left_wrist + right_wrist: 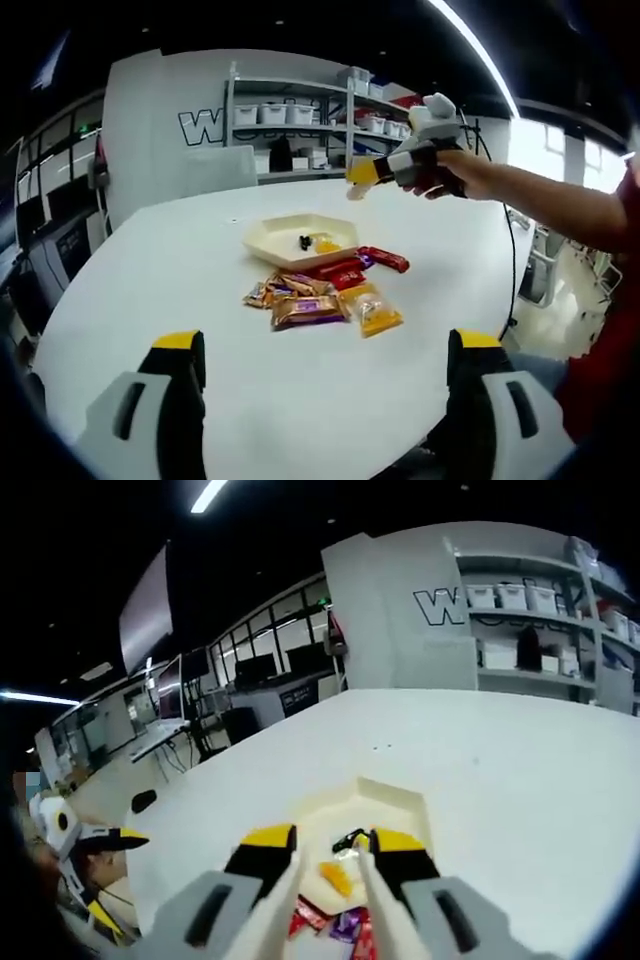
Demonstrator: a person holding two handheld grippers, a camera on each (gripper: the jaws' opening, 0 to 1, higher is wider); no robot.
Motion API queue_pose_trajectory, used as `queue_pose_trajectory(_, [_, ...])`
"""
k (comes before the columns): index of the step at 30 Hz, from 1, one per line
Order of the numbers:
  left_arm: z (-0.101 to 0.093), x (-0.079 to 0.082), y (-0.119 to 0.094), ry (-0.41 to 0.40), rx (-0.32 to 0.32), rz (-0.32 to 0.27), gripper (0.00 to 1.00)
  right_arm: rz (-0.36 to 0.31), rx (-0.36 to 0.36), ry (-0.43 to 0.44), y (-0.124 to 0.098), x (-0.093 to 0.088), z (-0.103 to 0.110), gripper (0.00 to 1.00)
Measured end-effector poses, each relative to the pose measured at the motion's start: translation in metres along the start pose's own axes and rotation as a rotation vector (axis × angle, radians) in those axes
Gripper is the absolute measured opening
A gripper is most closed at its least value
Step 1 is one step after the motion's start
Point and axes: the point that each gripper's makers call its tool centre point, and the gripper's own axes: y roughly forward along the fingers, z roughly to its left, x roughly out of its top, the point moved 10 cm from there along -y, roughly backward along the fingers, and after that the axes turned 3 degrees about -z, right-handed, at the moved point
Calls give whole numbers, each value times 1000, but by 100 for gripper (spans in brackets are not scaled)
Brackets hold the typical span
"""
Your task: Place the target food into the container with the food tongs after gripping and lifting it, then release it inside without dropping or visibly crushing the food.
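Observation:
A cream hexagonal tray [270, 236] sits mid-table, holding a small orange piece [326, 245] and a small black piece [304, 241]. In front of it lie snack packets: red ones [385, 260], a brown-purple one [305, 311] and a yellow one [372, 310]. My left gripper [325, 345] hangs low at the table's near side, jaws wide apart and empty. A hand holds my right gripper [358, 172] in the air above and behind the tray. In the right gripper view, the right gripper [330, 840] looks down on the tray [395, 792]; its jaws stand a narrow gap apart, with nothing between them. The orange piece [336, 878] shows through the gap.
The round white table [150, 270] has bare surface around the tray and packets. Shelves with white bins [300, 115] stand behind it, and desks with monitors [265, 670] lie off to one side. The left gripper [100, 845] appears by the table edge.

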Motion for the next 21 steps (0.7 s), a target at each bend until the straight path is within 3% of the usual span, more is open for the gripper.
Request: queue_pose_trajectory(21, [-1,-1,-2,1,-4,8,99,47,-26,28,-11,-31,-7,24])
